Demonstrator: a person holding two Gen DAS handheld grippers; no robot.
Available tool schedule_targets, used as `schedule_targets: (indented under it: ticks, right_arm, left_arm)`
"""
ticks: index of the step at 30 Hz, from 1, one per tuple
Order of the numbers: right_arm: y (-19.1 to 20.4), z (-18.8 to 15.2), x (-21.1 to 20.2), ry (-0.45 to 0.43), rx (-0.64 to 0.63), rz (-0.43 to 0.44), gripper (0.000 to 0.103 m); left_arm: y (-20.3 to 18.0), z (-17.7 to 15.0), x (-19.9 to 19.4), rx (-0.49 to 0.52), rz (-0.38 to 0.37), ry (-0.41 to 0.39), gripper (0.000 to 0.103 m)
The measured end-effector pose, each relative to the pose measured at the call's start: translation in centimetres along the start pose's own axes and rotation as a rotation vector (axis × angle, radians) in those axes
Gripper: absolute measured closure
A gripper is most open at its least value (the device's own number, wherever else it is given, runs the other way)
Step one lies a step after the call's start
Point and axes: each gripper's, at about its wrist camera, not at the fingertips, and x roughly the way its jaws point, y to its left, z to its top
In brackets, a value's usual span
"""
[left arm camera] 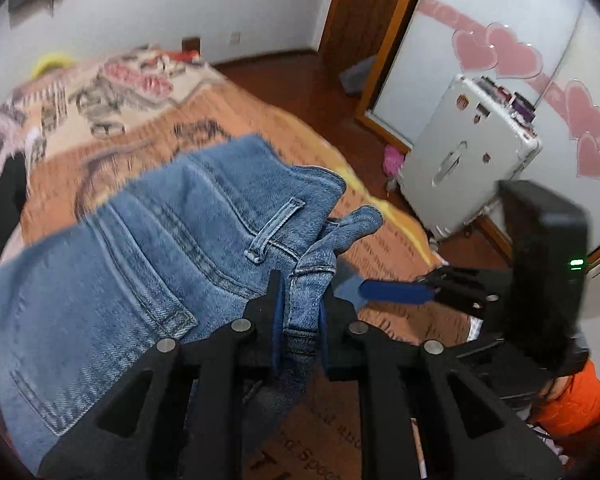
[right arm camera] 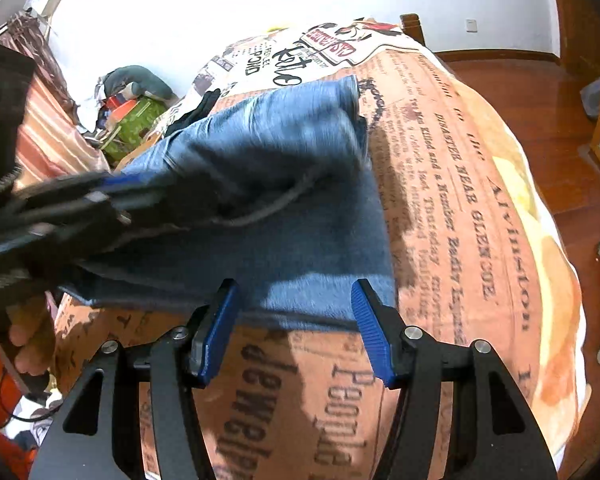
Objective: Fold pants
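Blue jeans (left arm camera: 172,232) lie on a bed with an orange newspaper-print cover (left arm camera: 260,120). My left gripper (left arm camera: 298,300) is shut on a bunched part of the waistband, near a belt loop (left arm camera: 274,226), and lifts it off the bed. In the right wrist view the jeans (right arm camera: 284,184) lie folded over themselves, blurred. My right gripper (right arm camera: 294,312) is open, with its blue pads (right arm camera: 216,332) on either side of the near edge of the denim. The left gripper (right arm camera: 60,208) shows at the left of that view; the right gripper (left arm camera: 388,292) shows in the left wrist view.
A silver suitcase (left arm camera: 464,152) stands on the wooden floor (left arm camera: 300,80) right of the bed, by a sliding door with pink hearts (left arm camera: 512,52). Cluttered items (right arm camera: 132,116) sit at the bed's far left. The bed cover (right arm camera: 460,200) extends right of the jeans.
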Motion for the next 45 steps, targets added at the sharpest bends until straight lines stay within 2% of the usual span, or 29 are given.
schedule_targets:
  ticks: [7, 8, 10, 11, 12, 14, 16, 20, 26, 27, 30, 33, 34, 36, 38, 40, 45]
  right_arm:
    - [-0.3, -1.3, -0.5, 0.027, 0.026, -0.022, 0.048]
    - [-0.4, -1.0, -0.4, 0.028, 0.03, -0.022, 0.048]
    - [-0.3, -1.1, -0.6, 0.023, 0.033, -0.02, 0.048]
    - [-0.2, -1.1, -0.6, 0.02, 0.031, -0.02, 0.048]
    - [0.0, -1.0, -0.7, 0.017, 0.029, -0.019, 0.048]
    - [0.3, -0.8, -1.0, 0.009, 0.022, -0.017, 0.048]
    - [0.6, -0.7, -1.0, 0.004, 0.018, -0.016, 0.048]
    - [1.0, -0.6, -1.0, 0.001, 0.008, -0.009, 0.048]
    - [1.5, -0.6, -0.4, 0.02, -0.006, 0.0, 0.048]
    - [1.6, -0.6, -0.2, 0.026, -0.008, -0.001, 0.048]
    - [1.5, -0.4, 0.9, 0.049, -0.009, 0.0, 0.048]
    - [1.2, -0.2, 2.1, 0.079, 0.005, -0.004, 0.048]
    - [0.9, 0.0, 2.5, 0.083, 0.015, -0.002, 0.048]
    - [0.4, 0.6, 3.1, 0.093, 0.038, 0.01, 0.048]
    - [0.2, 1.1, 3.5, 0.1, 0.038, 0.004, 0.048]
    - [0.2, 1.8, 4.0, 0.107, 0.025, -0.017, 0.048]
    - [0.4, 4.6, 5.7, 0.112, -0.044, -0.077, 0.046]
  left_arm:
    - [-1.3, -0.4, 0.1, 0.021, 0.057, 0.035, 0.084]
    - [-1.5, -0.4, 0.0, 0.025, 0.06, 0.039, 0.079]
    - [-1.9, -0.6, -0.7, 0.021, 0.021, 0.03, 0.059]
    - [-1.8, -0.6, -1.1, 0.013, 0.009, 0.016, 0.039]
    - [-2.0, -0.7, -1.9, 0.005, 0.01, -0.015, 0.033]
    - [-2.1, -0.6, -3.1, 0.01, 0.032, -0.067, 0.033]
    - [-1.8, -0.2, -4.3, 0.009, 0.084, -0.089, 0.033]
    - [1.7, 1.0, -7.2, -0.023, 0.211, -0.139, 0.033]
    - [11.0, 2.9, -9.6, -0.122, 0.376, -0.163, 0.032]
    - [13.1, 3.2, -9.4, -0.127, 0.426, -0.148, 0.032]
    - [18.7, 3.5, -7.8, -0.136, 0.502, -0.082, 0.032]
    - [23.2, 3.4, -4.7, -0.159, 0.513, 0.018, 0.032]
    - [24.6, 3.3, -3.0, -0.154, 0.508, 0.073, 0.032]
    - [26.0, 2.6, -0.1, -0.12, 0.506, 0.174, 0.032]
    - [26.8, 1.7, 2.0, -0.08, 0.483, 0.234, 0.031]
    - [27.2, 1.0, 1.6, -0.074, 0.447, 0.187, 0.031]
    - [28.1, -2.1, -0.7, -0.123, 0.351, 0.169, 0.031]
